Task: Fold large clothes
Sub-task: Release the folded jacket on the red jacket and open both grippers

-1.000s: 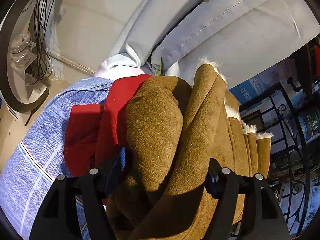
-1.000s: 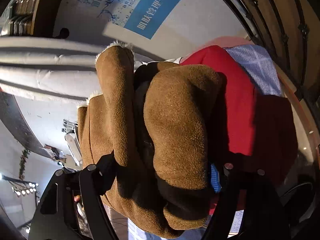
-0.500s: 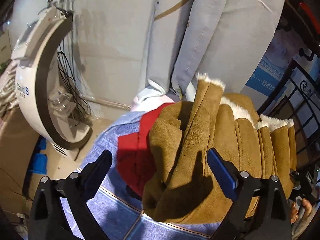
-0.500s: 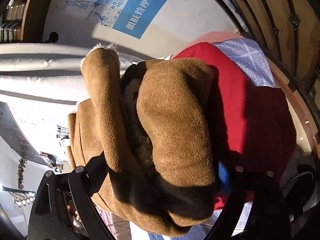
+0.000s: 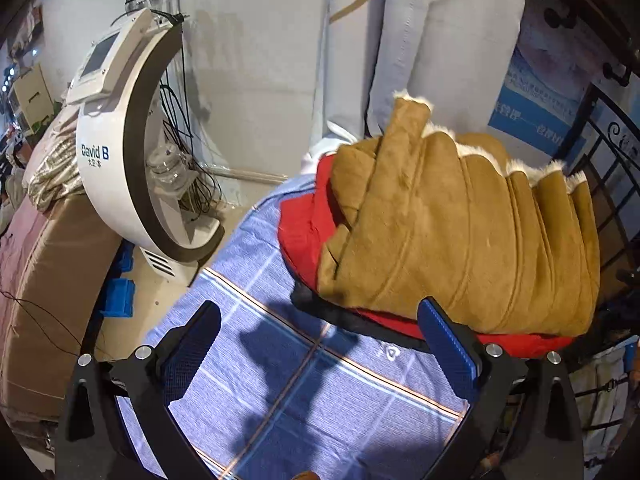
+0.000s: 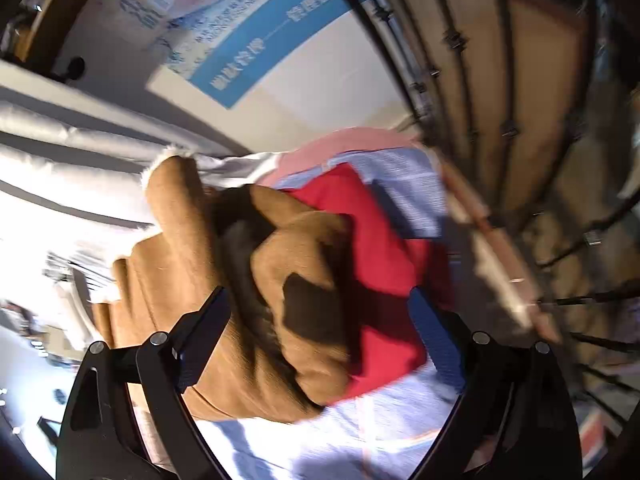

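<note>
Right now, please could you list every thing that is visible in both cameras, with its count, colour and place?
brown coat: one, tan with pale fleece edges, folded on top of the red garment.
red garment: one, red, under the coat, on the checked cloth.
checked cloth: one, blue with white and orange lines, covering the surface.
curtain: one, pale grey, hanging behind the pile.
machine: one, white with a dark ring, left of the cloth.
poster: one, blue and white, on the wall.
metal railing: one, black, right side.
left gripper: one, black with blue pads, open, above the cloth.
right gripper: one, black with blue pads, open, above the coat.
</note>
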